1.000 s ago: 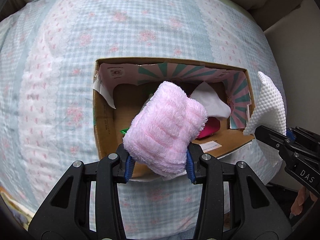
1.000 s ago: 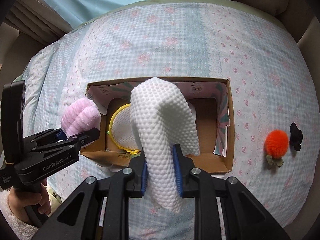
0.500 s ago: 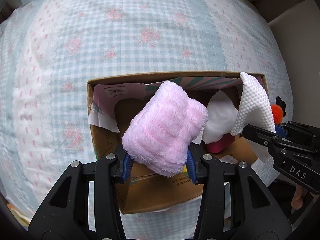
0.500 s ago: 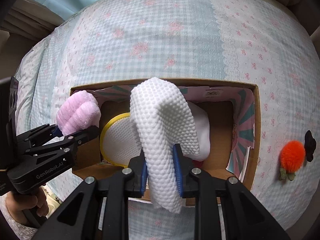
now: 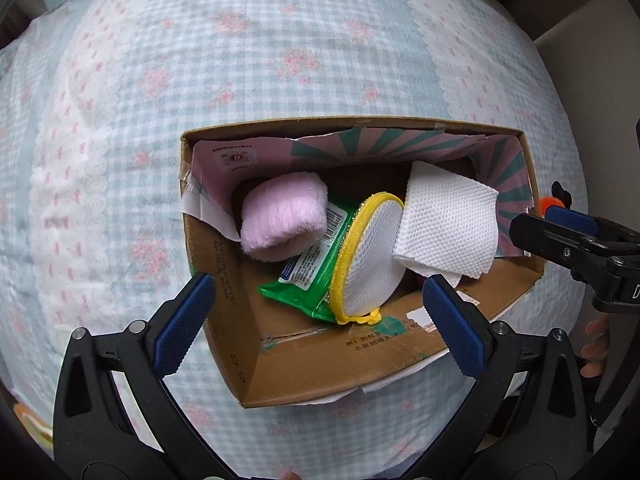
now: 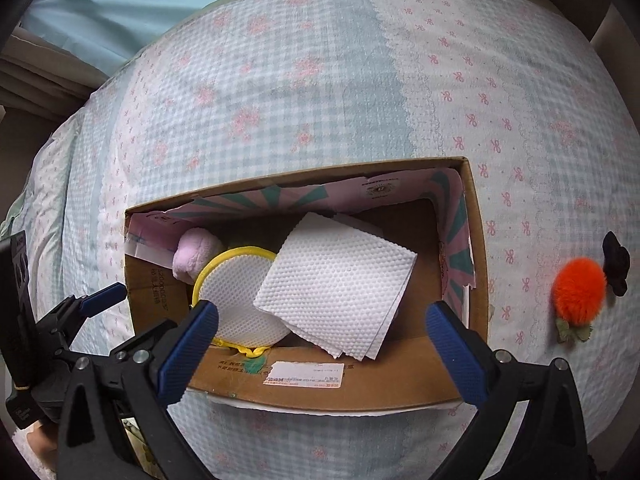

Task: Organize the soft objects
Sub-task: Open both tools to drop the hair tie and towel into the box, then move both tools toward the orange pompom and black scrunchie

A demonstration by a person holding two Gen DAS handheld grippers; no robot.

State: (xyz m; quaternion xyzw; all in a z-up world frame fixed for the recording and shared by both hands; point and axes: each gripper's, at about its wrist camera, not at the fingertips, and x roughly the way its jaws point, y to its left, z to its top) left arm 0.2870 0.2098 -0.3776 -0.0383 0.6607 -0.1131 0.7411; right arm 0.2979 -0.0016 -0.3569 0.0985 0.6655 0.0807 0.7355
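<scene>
Left wrist view: cardboard box (image 5: 280,364) on a checked floral bedspread (image 5: 120,120), printed "ZX 01" on the near corner, with Chinese characters along the near wall. Inside, pink fluffy towel (image 5: 284,216) at the left, green wipes packet (image 5: 304,276) with small unreadable print, yellow-rimmed mesh pad (image 5: 368,256), white waffle cloth (image 5: 448,228) at the right. Left gripper (image 5: 320,316) above the near edge, blue-padded fingers (image 5: 184,320) spread wide, holding nothing.

Right wrist view: same box (image 6: 476,240), white shipping label (image 6: 304,374) unreadable. Right gripper (image 6: 324,344) over the waffle cloth (image 6: 340,280), fingers (image 6: 456,352) wide apart, empty. Orange pom-pom (image 6: 578,290) on the bedspread (image 6: 320,80), right of the box.
</scene>
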